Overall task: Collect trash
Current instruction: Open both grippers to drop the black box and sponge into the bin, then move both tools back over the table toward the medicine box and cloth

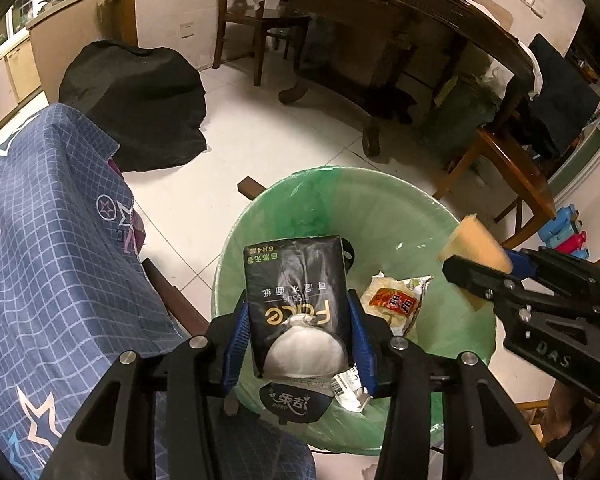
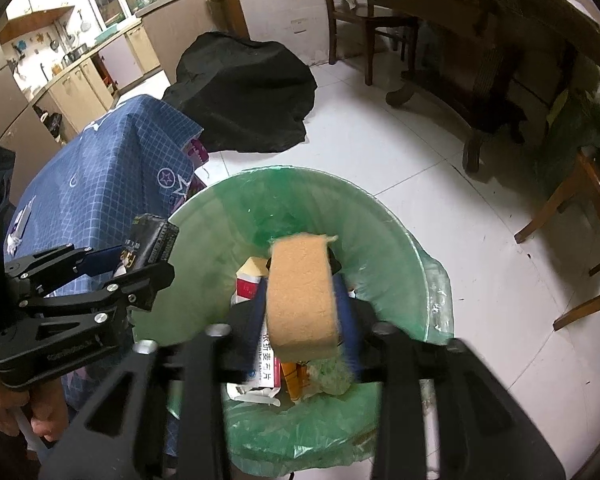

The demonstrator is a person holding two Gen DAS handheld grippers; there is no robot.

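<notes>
White tiled floor [image 1: 284,152] under green-lined bin [image 1: 380,216], black bag [image 1: 140,100].

I count two tongs: the left tongs [image 1: 300,340] and the right tongs [image 2: 306,320]. One green-lined bin [image 1: 380,200] sits near me. One black tissue pack [image 1: 296,292] and one tan sponge [image 2: 302,296], each between a pair of tongs. Inside the bin I make out at least two wrappers, one red-and-white snack wrapper [image 1: 396,304] and one small white labelled packet [image 1: 348,390]; more lie beneath, too jumbled to count. One blue checked cloth [image 1: 48,240] on the left, one black cover [image 1: 140,104] far left on the floor. Two wooden chairs: one far [image 1: 256,20], one right [image 1: 512,168].
</notes>
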